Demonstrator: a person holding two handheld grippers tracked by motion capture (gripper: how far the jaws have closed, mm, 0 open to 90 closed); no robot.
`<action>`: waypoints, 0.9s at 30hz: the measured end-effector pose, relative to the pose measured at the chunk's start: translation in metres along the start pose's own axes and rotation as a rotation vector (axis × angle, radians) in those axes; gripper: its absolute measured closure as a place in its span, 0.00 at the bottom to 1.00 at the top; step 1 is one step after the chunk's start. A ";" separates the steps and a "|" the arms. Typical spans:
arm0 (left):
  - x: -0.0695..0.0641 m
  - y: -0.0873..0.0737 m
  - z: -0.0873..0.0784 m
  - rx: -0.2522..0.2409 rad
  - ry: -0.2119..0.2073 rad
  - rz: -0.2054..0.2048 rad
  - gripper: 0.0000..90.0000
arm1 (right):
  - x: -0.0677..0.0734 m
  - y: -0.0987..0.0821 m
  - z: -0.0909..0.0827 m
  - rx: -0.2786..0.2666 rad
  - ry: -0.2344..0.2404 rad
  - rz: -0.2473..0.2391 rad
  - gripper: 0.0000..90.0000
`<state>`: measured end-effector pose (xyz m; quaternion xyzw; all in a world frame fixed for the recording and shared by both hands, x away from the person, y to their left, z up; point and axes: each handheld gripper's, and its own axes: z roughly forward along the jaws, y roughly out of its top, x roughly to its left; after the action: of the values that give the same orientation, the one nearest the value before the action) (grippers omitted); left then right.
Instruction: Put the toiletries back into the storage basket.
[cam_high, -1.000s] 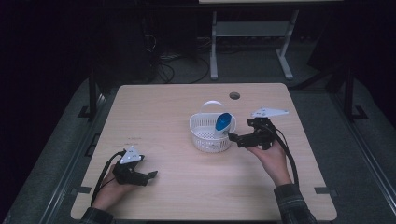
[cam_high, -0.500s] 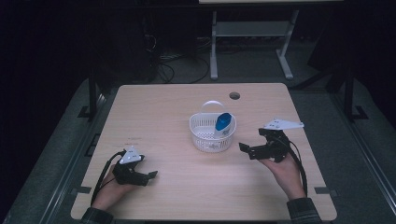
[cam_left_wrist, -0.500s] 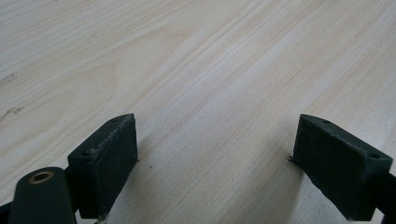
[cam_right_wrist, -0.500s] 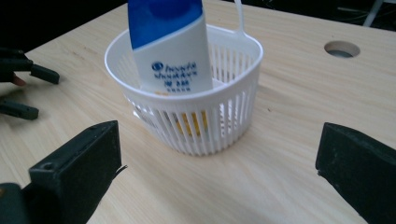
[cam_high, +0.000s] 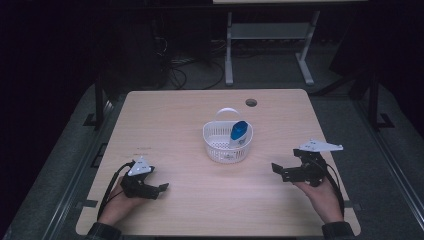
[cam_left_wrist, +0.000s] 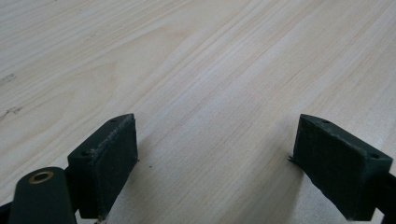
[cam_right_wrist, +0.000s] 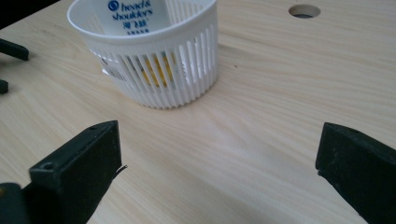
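1. High view: a white slotted basket stands near the middle of the light wood worktop, its thin handle arching over the far side.
2. A white bottle with a blue cap stands tilted inside the basket, leaning toward its right wall, cap uppermost.
3. The right hand-held gripper sits low over the worktop, right of and nearer the person than the basket, well apart from it. Its jaws point left, roughly toward the basket, and stand released with nothing between them.
4. The left hand-held gripper lies at the near left of the worktop, well apart from the basket, jaws pointing right. It is also released and empty.
5. Right gripper view: both black jaws spread wide at the lower corners, bare wood between them. The basket stands ahead and left of centre, upright on the worktop. Blue lettering on the bottle shows above the rim, and a yellow patch is visible through the slots.
6. A round cable hole in the worktop lies beyond the basket, at upper right of that view.
7. Left gripper view: the jaws stand apart over plain wood grain, close to or resting on the surface; contact cannot be confirmed.
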<state>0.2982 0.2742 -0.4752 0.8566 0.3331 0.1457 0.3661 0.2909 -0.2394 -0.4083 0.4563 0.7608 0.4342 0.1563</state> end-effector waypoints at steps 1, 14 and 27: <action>0.000 0.000 0.000 0.000 0.000 0.000 0.15 | -0.001 -0.002 -0.001 0.003 -0.005 0.001 0.00; 0.000 0.000 0.000 0.000 0.000 0.000 0.15 | -0.013 -0.028 -0.004 0.076 -0.084 0.006 0.00; 0.000 0.000 0.000 0.003 -0.002 0.002 0.15 | -0.034 -0.056 0.002 0.128 -0.163 0.031 0.00</action>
<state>0.2976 0.2743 -0.4751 0.8577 0.3321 0.1444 0.3649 0.2791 -0.2778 -0.4594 0.5111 0.7645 0.3485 0.1815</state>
